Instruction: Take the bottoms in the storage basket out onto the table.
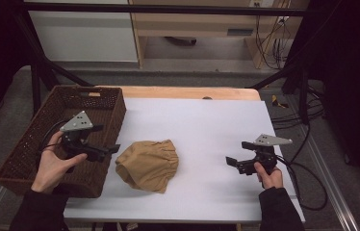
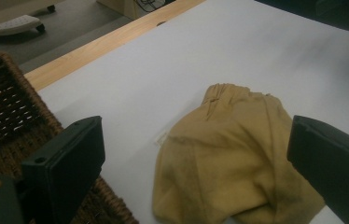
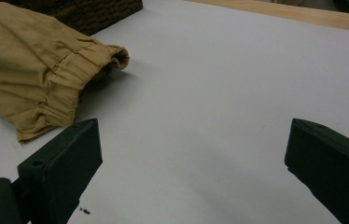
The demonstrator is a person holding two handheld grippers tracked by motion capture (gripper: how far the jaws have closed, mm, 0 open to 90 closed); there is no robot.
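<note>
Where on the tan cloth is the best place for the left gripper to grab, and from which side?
Probably the bunched, gathered edge of the tan cloth nearest the left gripper, approached from the basket side with its open jaws lowered. The folds there rise off the white sheet, giving thickness to pinch.

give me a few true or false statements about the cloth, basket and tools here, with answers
1. The tan cloth lies on the white sheet, outside the basket. True.
2. The left tool is shut on the cloth. False: its jaws stand open and hold nothing.
3. The right tool is open, apart from the cloth. True.
4. The basket sits at the table's right edge. False: it sits at the left edge.
5. The cloth is spread out flat. False: it is bunched, with a gathered hem.
</note>
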